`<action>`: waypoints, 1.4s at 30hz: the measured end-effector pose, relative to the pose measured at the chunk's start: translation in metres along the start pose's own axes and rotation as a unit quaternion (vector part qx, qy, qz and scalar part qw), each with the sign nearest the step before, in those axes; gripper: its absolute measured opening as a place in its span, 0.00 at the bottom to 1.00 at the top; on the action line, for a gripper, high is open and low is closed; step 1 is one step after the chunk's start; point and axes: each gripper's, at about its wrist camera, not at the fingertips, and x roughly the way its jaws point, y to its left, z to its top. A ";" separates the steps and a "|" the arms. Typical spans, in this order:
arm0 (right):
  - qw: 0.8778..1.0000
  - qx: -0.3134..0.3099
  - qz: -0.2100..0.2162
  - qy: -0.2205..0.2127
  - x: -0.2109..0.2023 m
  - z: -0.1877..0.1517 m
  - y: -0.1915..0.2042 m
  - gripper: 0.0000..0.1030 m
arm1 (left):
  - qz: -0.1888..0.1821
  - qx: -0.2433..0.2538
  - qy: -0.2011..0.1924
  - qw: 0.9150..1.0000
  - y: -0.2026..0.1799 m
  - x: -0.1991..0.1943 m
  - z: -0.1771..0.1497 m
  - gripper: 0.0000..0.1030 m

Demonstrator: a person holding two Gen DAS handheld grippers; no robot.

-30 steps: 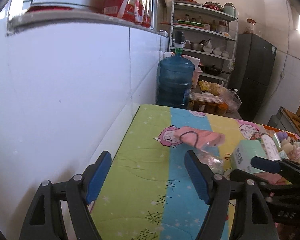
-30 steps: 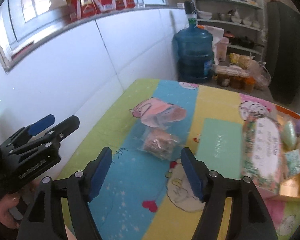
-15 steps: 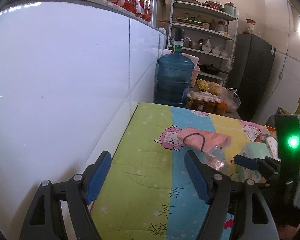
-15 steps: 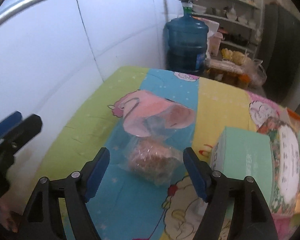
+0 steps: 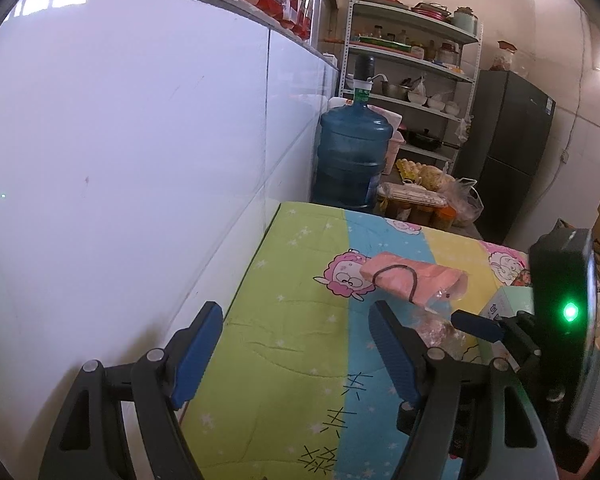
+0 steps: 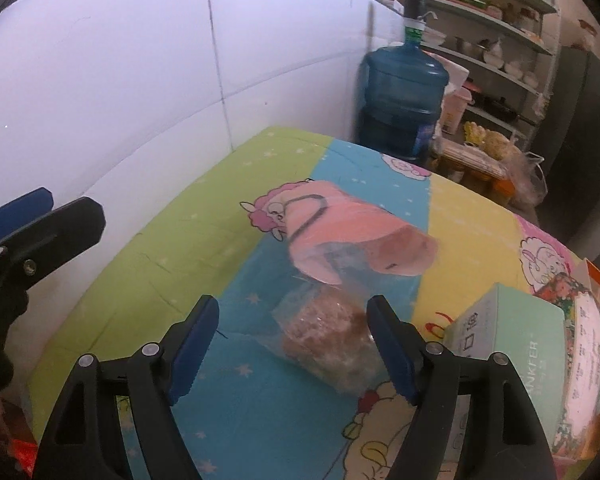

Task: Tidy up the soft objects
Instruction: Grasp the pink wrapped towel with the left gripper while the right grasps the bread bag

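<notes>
Left wrist view: my left gripper (image 5: 296, 350) hangs with its fingers wide and nothing between them, over the green stripe of the cartoon-print cloth (image 5: 300, 320) that covers the counter; I judge it is kept aside so as to leave the reach to the other hand. Beyond the right finger lie a pink pouch (image 5: 413, 278) with a dark cord and, just beside it, a clear bag (image 5: 439, 326) of brownish stuff, partly hidden by the fingers. My right gripper (image 5: 475, 326) enters from the right edge, its blue tip close to the bag. A blue water jug (image 5: 353, 156) stands on the floor past the counter's far end. Right wrist view: my right gripper (image 6: 292, 344) points down at the bag (image 6: 323, 340), which lies between the fingers, nearer the right one; the fingers are spread wide, no pad presses on it, and nothing is held. The bag is sealed around a brown, crumbly-looking lump, and its neck runs under the pouch (image 6: 355, 236), which looks like an open-ended sleeve; what is inside I cannot tell. A mint box (image 6: 511, 328) stands just right of the bag, likely limiting room for the right finger. The bag appears to be the next thing to be taken.
</notes>
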 end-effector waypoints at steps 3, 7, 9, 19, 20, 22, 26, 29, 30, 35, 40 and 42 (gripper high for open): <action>1.000 -0.010 -0.008 0.007 0.005 0.001 0.000 0.75 | 0.001 -0.001 0.000 1.000 0.001 0.001 0.000 0.73; 0.998 -0.034 -0.044 0.030 0.017 -0.001 0.002 0.74 | 0.000 -0.002 0.002 1.000 0.000 0.002 0.000 0.73; 0.997 -0.030 -0.054 0.039 0.021 -0.002 -0.003 0.67 | -0.001 -0.001 0.002 1.000 -0.001 0.002 0.000 0.73; 1.000 0.010 0.016 0.020 -0.022 -0.017 -0.013 0.48 | -0.028 0.009 0.003 1.000 -0.015 0.009 0.007 0.73; 0.999 0.015 0.025 0.017 -0.030 -0.021 -0.013 0.48 | -0.032 0.013 0.005 0.999 -0.019 0.010 0.009 0.73; 0.999 0.019 0.033 0.009 -0.047 -0.028 -0.012 0.48 | -0.044 0.021 0.006 0.999 -0.026 0.013 0.012 0.73; 0.999 0.025 0.043 -0.004 -0.086 -0.047 -0.014 0.48 | -0.075 0.041 0.021 0.996 -0.045 0.024 0.021 0.73; 0.998 0.041 0.043 -0.004 -0.108 -0.062 -0.025 0.49 | -0.103 0.055 0.035 0.992 -0.066 0.037 0.025 0.73; 0.998 0.048 0.041 -0.004 -0.114 -0.067 -0.029 0.49 | -0.117 0.055 0.047 0.990 -0.072 0.046 0.024 0.73; 0.997 0.074 0.027 -0.005 -0.135 -0.081 -0.050 0.49 | -0.142 0.038 0.080 0.986 -0.093 0.080 0.017 0.73; 0.996 0.086 0.017 -0.019 -0.155 -0.089 -0.069 0.49 | -0.129 0.025 0.101 0.986 -0.103 0.109 0.010 0.73; 0.996 0.090 0.017 -0.022 -0.160 -0.092 -0.074 0.49 | -0.125 0.020 0.105 0.986 -0.104 0.116 0.008 0.73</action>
